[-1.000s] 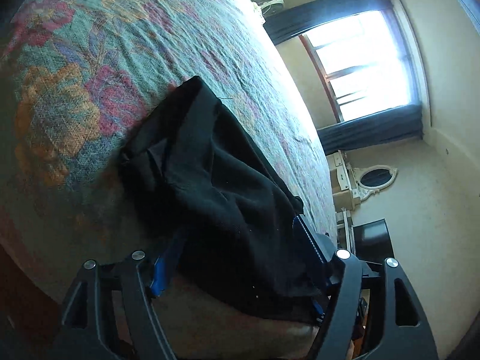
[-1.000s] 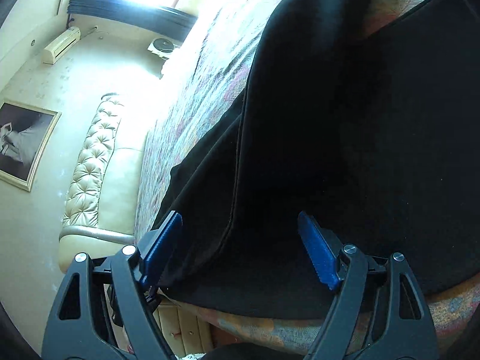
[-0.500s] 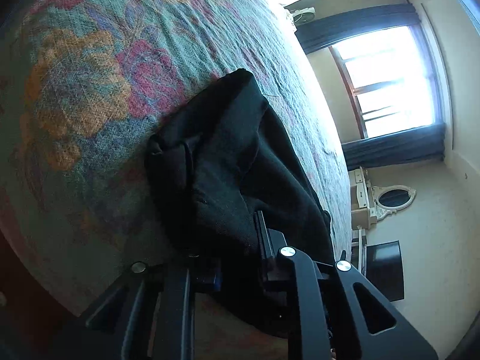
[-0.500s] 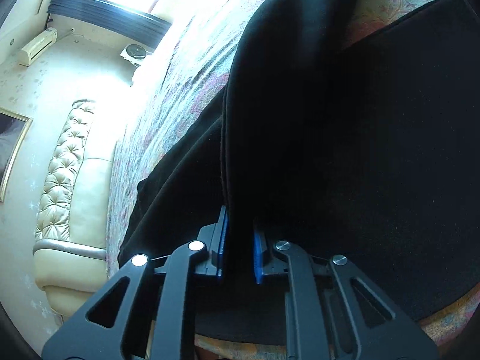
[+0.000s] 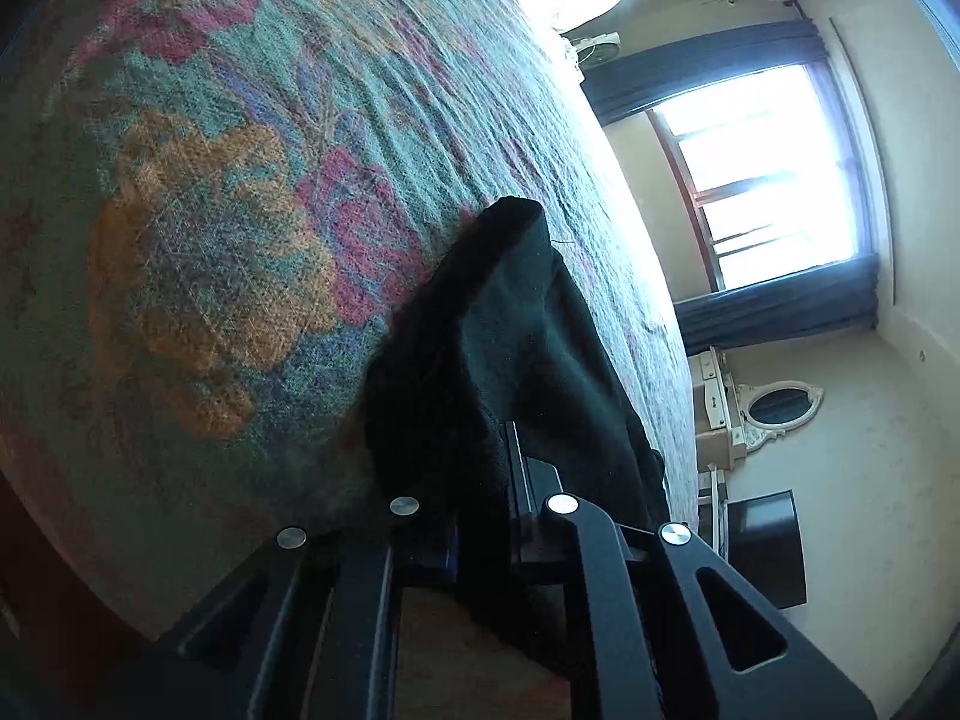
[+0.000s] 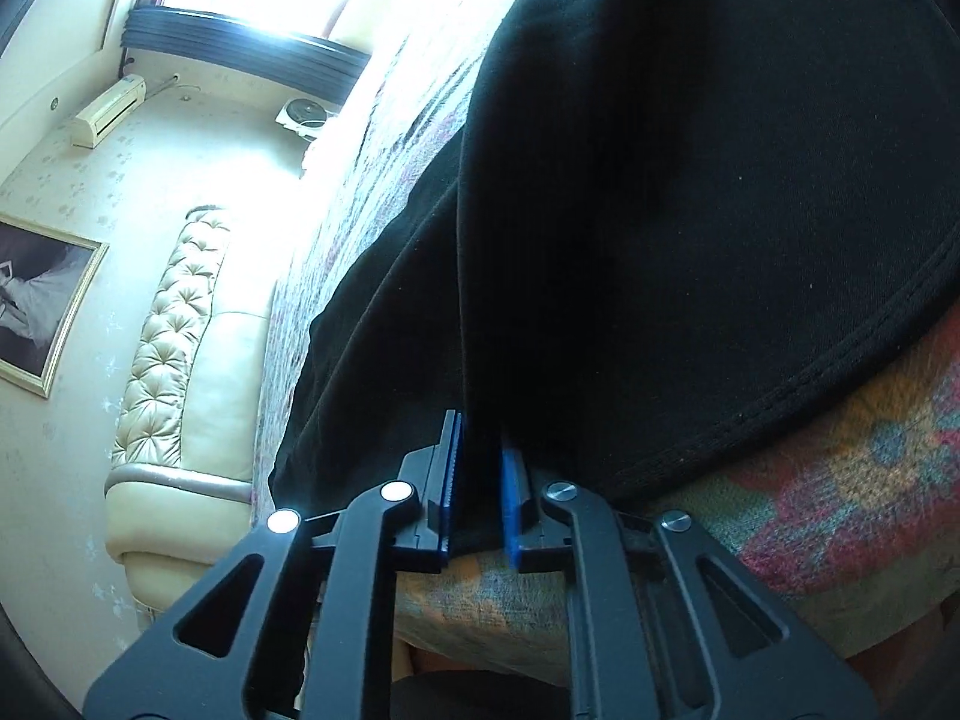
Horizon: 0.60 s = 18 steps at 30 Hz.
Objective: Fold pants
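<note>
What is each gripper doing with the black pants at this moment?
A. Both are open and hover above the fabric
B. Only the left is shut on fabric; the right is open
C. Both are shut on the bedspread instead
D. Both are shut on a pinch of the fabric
D: the left gripper and the right gripper each have their jaws closed on a fold of the black pants, which lie on the floral bedspread.
</note>
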Available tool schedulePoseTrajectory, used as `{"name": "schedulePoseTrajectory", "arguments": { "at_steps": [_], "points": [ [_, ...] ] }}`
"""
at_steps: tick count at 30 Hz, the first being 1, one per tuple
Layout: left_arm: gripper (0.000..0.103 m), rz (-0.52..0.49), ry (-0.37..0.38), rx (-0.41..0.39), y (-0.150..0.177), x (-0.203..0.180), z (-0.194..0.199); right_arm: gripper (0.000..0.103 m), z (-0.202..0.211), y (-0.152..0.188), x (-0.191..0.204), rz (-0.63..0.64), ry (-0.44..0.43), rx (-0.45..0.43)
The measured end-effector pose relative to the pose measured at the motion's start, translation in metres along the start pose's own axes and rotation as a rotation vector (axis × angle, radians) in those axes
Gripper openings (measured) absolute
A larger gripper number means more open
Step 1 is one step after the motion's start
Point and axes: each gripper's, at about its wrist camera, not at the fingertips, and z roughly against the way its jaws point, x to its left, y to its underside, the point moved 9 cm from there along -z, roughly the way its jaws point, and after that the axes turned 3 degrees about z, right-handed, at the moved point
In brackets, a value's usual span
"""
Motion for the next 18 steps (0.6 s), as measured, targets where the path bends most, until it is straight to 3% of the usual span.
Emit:
{"name": "schedulePoseTrajectory", "arguments": {
  "at_steps": [1, 3, 7, 9, 10, 11, 13, 15, 18],
  "points": [
    [0.013, -0.013, -0.004, -0.002, 0.0, -0.002, 0.002, 0.029, 0.008, -0.005, 0.001, 0.015, 0.017, -0.002],
    [0.014, -0.028, -0.004, -0.001, 0.0, -0.006, 0.007, 0.05, 0.033, -0.013, -0.002, 0.052, 0.071, -0.036],
    [0.014, -0.079, -0.049, -0.008, 0.009, -0.01, 0.025, 0.056, 0.081, -0.057, 0.007, 0.164, 0.187, -0.153],
    [0.014, -0.16, -0.099, -0.012, 0.017, -0.019, 0.03, 0.07, 0.093, -0.09, 0.013, 0.197, 0.238, -0.211],
    [0.015, -0.201, -0.114, -0.01, 0.024, -0.027, 0.031, 0.074, 0.09, -0.108, 0.018, 0.22, 0.259, -0.209],
    [0.023, -0.235, -0.115, -0.004, 0.031, -0.038, 0.029, 0.075, 0.08, -0.13, 0.027, 0.249, 0.279, -0.203],
    [0.045, -0.274, -0.082, 0.0, 0.045, -0.064, 0.024, 0.076, 0.055, -0.169, 0.034, 0.328, 0.371, -0.175],
    [0.048, -0.294, 0.001, 0.028, 0.063, -0.089, 0.016, 0.076, 0.028, -0.203, 0.031, 0.381, 0.48, -0.147],
    [0.048, -0.331, 0.042, 0.06, 0.089, -0.127, -0.006, 0.076, -0.023, -0.244, 0.023, 0.397, 0.594, -0.057]
  ]
}}
